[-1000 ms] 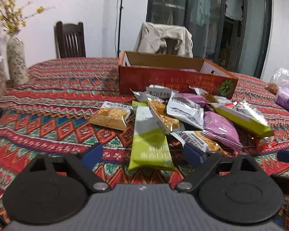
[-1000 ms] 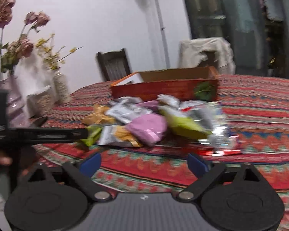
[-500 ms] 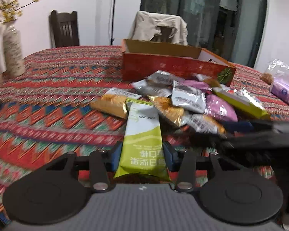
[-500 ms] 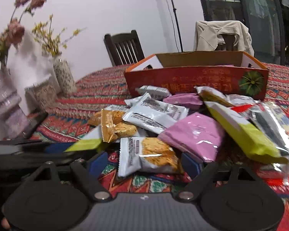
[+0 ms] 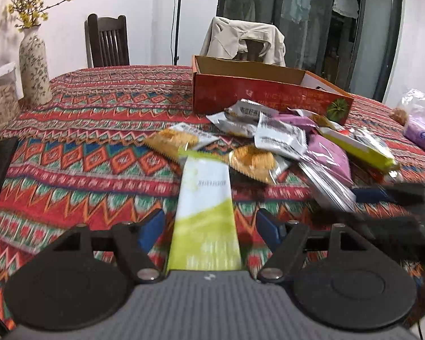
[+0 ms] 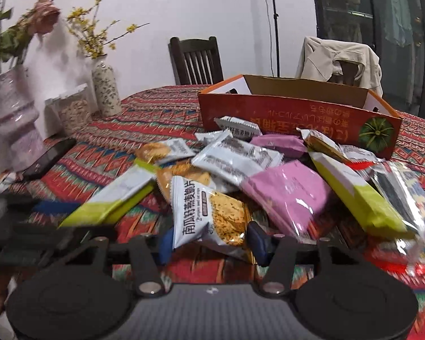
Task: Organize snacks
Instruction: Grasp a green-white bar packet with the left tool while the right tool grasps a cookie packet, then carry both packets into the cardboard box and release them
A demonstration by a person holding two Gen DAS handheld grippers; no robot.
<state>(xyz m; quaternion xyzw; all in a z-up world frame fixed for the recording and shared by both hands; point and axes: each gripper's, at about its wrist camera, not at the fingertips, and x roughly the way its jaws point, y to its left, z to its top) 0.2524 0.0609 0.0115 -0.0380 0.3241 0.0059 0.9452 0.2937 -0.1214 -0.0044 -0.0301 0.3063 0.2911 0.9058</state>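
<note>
Green and white, the long snack bar (image 5: 204,215) lies lengthwise between our left tongs (image 5: 209,226), whose blue pads (image 5: 153,228) stand a little off its edges on both sides, so they look spread around it rather than pinching; the print on the wrapper is too blurred to read. From the right wrist view the same bar (image 6: 113,198) points away from the pile toward our left tongs at the picture's left edge.

Our right tongs (image 6: 211,243) are pressed onto a white and orange packet (image 6: 209,212) with large Chinese characters down its face and a smaller line we read, with some doubt, as "Pumpkin and oat crisp". It is pinched at its near end.

Behind it the pile rests on the patterned cloth (image 5: 99,153) of the bench: pink packets (image 6: 289,195), a second green and white bar (image 6: 357,195), silver packets (image 6: 235,158) with blurred dark print, and a clear wrapper (image 6: 405,198). Just beyond stands the open orange cardboard box (image 6: 297,116), its gold lettering upside down to us beside a green pumpkin picture.

A dark phone (image 6: 49,155) lies near the vases (image 6: 11,124).
</note>
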